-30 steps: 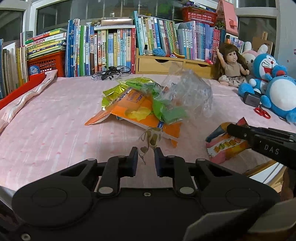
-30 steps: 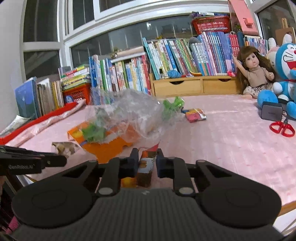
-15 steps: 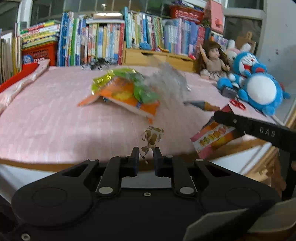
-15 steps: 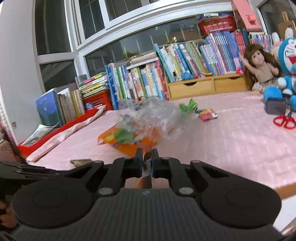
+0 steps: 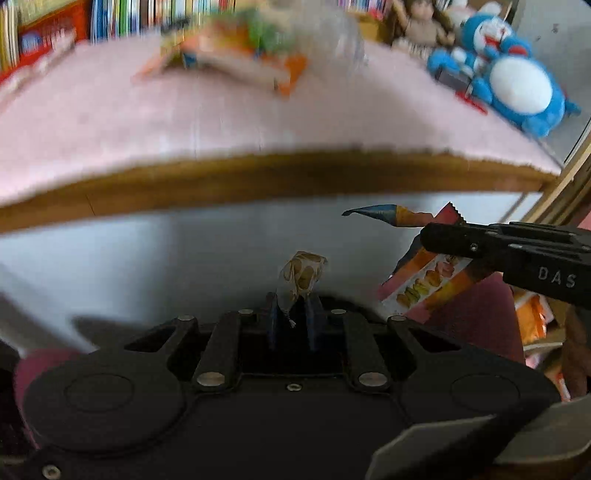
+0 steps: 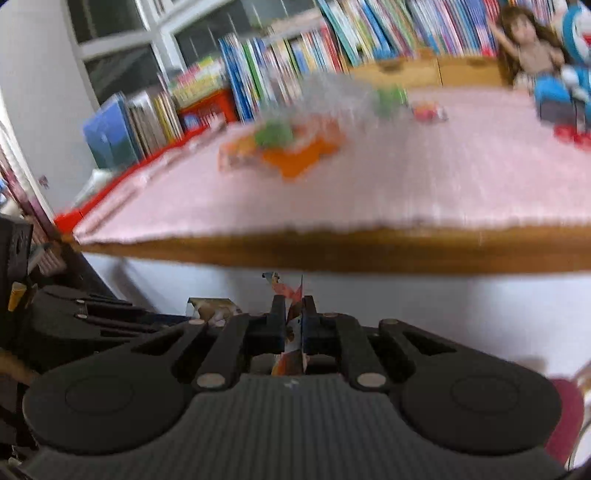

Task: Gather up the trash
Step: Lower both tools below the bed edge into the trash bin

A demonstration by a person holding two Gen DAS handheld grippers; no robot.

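My left gripper [image 5: 293, 301] is shut on a small clear wrapper with brown print [image 5: 302, 271], held below the table's wooden front edge [image 5: 258, 181]. My right gripper [image 6: 293, 301] is shut on a colourful snack packet [image 6: 291, 325], also below the table edge [image 6: 369, 251]. From the left wrist view the right gripper [image 5: 424, 236] enters at the right with that snack packet [image 5: 424, 280] hanging from it. More trash stays on the pink tabletop: an orange packet pile [image 5: 236, 44] under a clear plastic bag [image 5: 340, 33], all blurred.
Blue plush toys [image 5: 517, 85] and a doll [image 5: 417, 26] sit at the table's right. Books [image 6: 332, 44] line the back. Small wrappers [image 6: 428, 110] lie mid-table. A white panel [image 5: 184, 258] runs under the table edge. Something dark red [image 5: 480, 317] lies below at right.
Both grippers have pulled back and dropped below the table edge, still holding their wrappers. The tabletop has risen in both views, blurred by motion.
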